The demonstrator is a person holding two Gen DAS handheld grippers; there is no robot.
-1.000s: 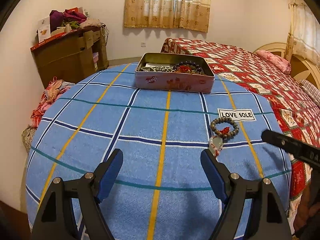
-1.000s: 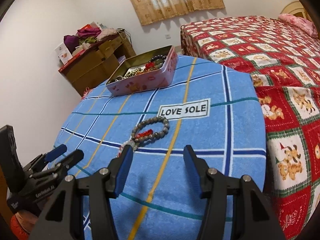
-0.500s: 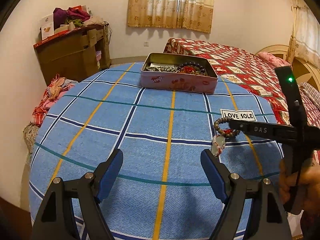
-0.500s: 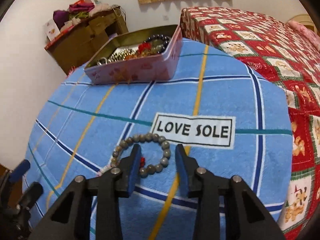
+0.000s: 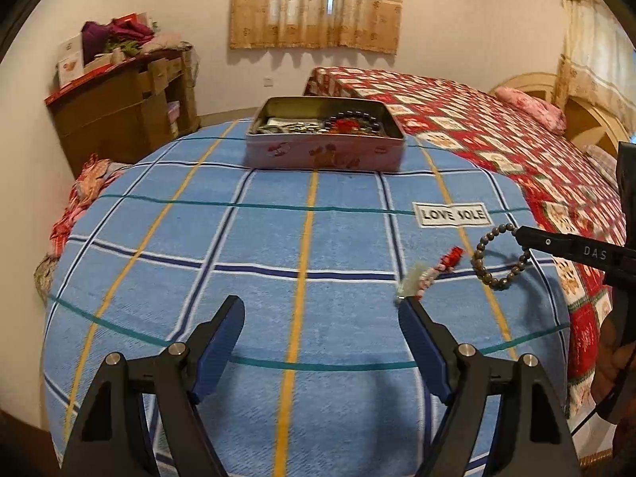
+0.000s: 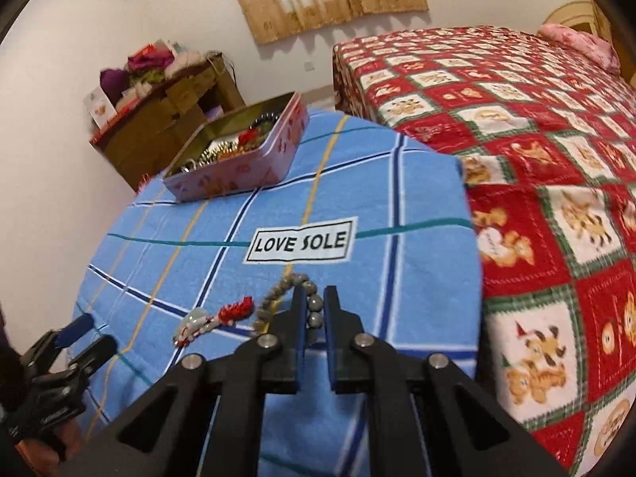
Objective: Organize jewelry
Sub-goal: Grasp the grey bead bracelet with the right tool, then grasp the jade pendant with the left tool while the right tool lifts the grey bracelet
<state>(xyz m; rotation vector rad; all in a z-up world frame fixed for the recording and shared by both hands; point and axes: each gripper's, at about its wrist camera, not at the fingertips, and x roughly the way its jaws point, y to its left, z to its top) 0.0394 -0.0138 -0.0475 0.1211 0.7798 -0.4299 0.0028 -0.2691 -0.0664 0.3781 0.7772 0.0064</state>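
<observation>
A grey bead bracelet [image 5: 501, 256] with a red knot and pale pendant tassel [image 5: 427, 274] hangs lifted above the blue checked cloth [image 5: 238, 246]. My right gripper [image 6: 315, 305] is shut on the bracelet's beads [image 6: 314, 310], with the tassel [image 6: 216, 318] trailing to the left. The right gripper also shows in the left wrist view [image 5: 520, 234] at the right edge. My left gripper [image 5: 322, 318] is open and empty, low over the near part of the cloth. A pink tin [image 5: 324, 153] holding several pieces of jewelry sits at the far edge of the cloth; it also shows in the right wrist view [image 6: 246, 171].
A "LOVE SOLE" label [image 5: 453, 214] lies on the cloth near the bracelet. A bed with a red patterned cover [image 6: 536, 139] stands to the right. A wooden cabinet [image 5: 123, 119] piled with clothes stands at the back left.
My right gripper has closed on the bead bracelet and lifted it off the cloth, with the tassel swinging out to the left. My left gripper has stayed open and nearly still.
</observation>
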